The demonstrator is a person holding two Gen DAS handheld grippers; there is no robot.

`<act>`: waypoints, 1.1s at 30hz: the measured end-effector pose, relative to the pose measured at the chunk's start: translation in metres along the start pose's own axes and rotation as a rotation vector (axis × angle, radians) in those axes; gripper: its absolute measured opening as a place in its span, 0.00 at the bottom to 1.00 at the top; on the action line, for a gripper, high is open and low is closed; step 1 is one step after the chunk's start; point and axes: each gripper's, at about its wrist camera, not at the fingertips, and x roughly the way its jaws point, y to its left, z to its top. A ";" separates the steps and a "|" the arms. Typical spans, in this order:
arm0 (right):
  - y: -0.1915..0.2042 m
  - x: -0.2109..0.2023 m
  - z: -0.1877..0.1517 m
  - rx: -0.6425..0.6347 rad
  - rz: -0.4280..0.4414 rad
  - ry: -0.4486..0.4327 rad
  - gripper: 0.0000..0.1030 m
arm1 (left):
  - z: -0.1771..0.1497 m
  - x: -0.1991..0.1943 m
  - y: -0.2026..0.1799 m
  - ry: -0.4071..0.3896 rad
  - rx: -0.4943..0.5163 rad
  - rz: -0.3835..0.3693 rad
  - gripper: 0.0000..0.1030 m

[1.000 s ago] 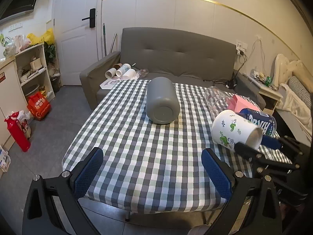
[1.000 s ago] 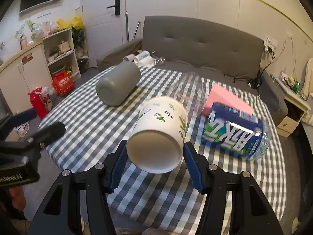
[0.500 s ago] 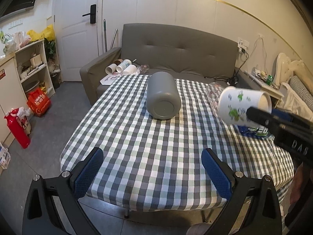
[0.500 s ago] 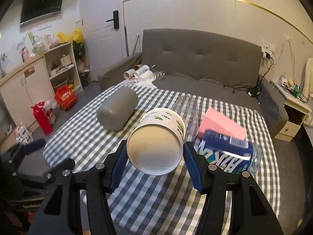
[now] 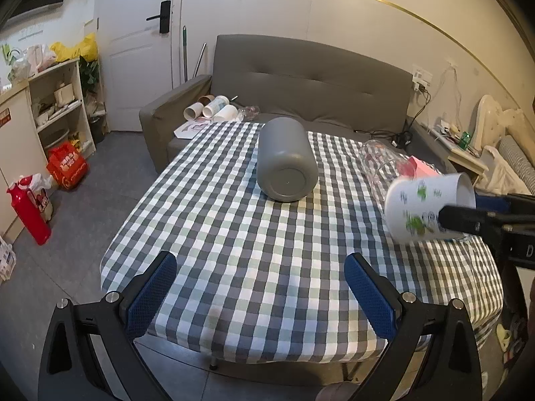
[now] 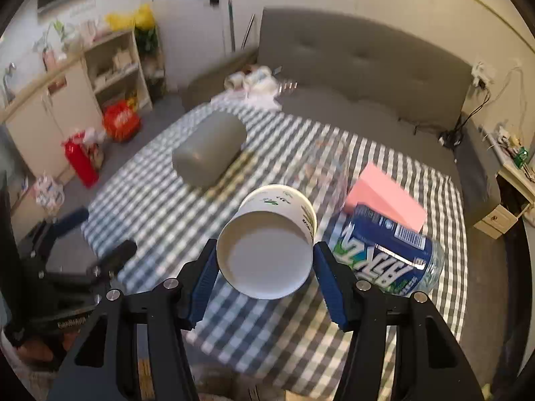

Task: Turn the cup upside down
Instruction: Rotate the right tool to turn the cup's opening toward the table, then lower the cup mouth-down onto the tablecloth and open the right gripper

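My right gripper (image 6: 265, 269) is shut on a white paper cup with green prints (image 6: 267, 240), held in the air above the checked table (image 6: 160, 207), tilted with its open mouth toward the camera. The cup also shows in the left wrist view (image 5: 424, 207) at the right, held by the right gripper's fingers (image 5: 468, 217). My left gripper (image 5: 260, 290) is open and empty near the table's front edge.
A grey cylinder (image 5: 286, 158) lies on its side mid-table. A clear plastic cup (image 5: 378, 160), a pink block (image 6: 384, 197) and a blue-labelled bottle (image 6: 388, 254) lie at the right. A grey sofa (image 5: 301, 80) stands behind the table.
The right gripper has lifted the cup off the table and turned it, then lowered it a little. The left gripper stays open at the front edge.
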 end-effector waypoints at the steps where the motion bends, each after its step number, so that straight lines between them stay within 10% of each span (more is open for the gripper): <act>1: 0.000 0.006 0.001 -0.003 0.002 0.024 0.55 | 0.000 0.001 0.000 0.004 -0.003 -0.002 1.00; 28: -0.019 0.049 0.033 0.041 0.030 -0.027 0.55 | -0.004 0.012 -0.001 0.018 0.012 0.026 1.00; 33: -0.025 0.036 0.032 0.075 0.043 -0.083 0.73 | -0.004 0.012 -0.002 0.016 0.015 0.035 1.00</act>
